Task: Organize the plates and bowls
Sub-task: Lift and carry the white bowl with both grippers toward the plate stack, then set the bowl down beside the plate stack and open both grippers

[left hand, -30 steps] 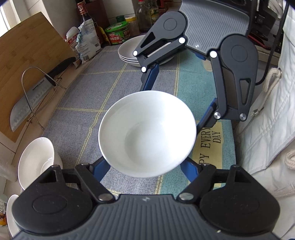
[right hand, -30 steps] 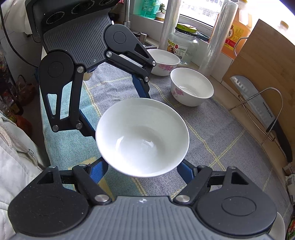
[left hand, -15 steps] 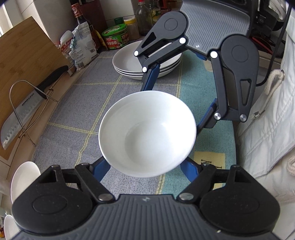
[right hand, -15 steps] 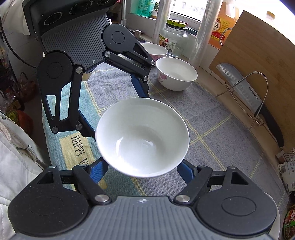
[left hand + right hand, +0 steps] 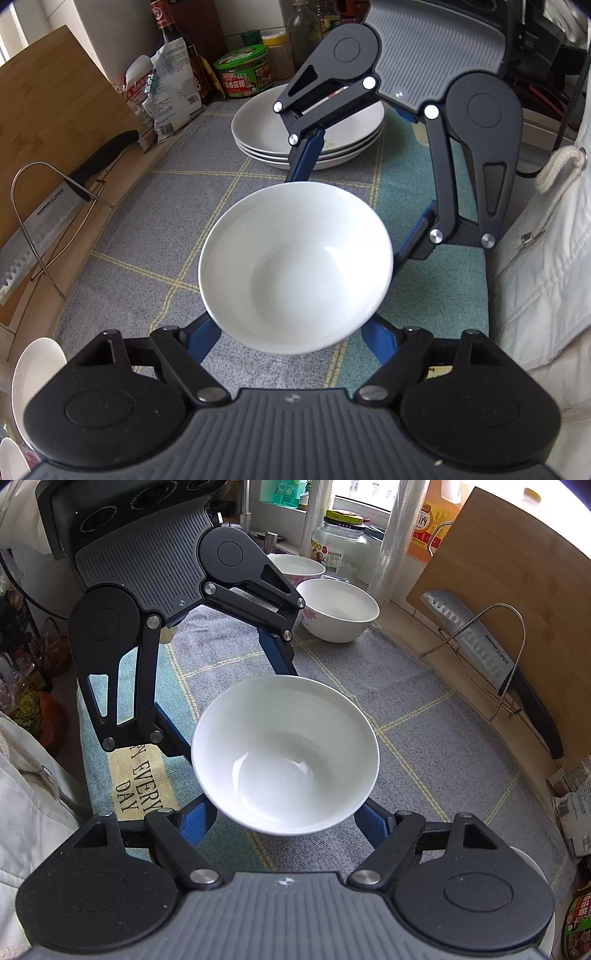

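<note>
A plain white bowl (image 5: pixel 295 273) is held above the grey checked mat between both grippers, which face each other. My left gripper (image 5: pixel 291 332) is shut on its near side in the left wrist view; my right gripper (image 5: pixel 284 814) is shut on the opposite side, where the bowl (image 5: pixel 284 753) also shows. A stack of three white plates (image 5: pixel 266 125) lies beyond the right gripper in the left wrist view. Two flowered white bowls (image 5: pixel 338 609) stand at the mat's far end in the right wrist view.
A cleaver on a wire stand (image 5: pixel 40 218) leans on a bamboo board (image 5: pixel 517 590). Bottles, a green can (image 5: pixel 243 70) and packets crowd the plates' end. A glass jar (image 5: pixel 340 542) stands by the flowered bowls. White dishes (image 5: pixel 33 373) sit at the left edge.
Both grippers have carried the bowl along the mat toward the plate stack, which looks nearer and larger; the flowered bowls have receded. The grip is unchanged.
</note>
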`<state>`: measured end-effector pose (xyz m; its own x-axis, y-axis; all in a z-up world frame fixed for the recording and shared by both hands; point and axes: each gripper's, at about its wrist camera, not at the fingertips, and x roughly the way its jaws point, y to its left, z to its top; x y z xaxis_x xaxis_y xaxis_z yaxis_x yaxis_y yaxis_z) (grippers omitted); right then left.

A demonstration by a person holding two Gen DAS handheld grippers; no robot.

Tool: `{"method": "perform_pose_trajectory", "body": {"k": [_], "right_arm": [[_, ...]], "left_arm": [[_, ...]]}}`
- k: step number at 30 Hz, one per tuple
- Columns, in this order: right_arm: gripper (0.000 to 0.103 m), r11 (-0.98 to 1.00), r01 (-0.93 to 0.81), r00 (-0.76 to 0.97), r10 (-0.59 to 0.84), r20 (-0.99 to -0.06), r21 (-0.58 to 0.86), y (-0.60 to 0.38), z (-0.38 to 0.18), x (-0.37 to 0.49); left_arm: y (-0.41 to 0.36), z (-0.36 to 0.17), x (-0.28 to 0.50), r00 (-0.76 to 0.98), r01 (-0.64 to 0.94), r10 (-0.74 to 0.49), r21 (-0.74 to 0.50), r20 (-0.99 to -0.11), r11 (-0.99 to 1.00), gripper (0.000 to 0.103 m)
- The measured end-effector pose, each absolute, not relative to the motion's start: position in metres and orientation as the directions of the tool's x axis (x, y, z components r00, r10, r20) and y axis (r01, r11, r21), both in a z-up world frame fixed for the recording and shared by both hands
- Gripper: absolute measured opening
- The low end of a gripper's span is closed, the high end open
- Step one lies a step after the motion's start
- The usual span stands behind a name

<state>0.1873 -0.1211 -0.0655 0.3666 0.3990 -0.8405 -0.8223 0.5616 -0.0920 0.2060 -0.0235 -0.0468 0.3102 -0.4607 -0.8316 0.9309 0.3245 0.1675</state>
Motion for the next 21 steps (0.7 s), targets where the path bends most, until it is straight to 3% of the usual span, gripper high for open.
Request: {"method": "perform_pose_trajectory", "body": {"k": [21], "right_arm": [[0.085,0.549,-0.829,0.370,0.389,-0.843,-0.111,-0.116,-0.080,0.212]], "left_arm": [[-0.029,-0.050,0.221,0.353,0.899,-0.418,0.179,-0.837,0.400,0.082]]}}
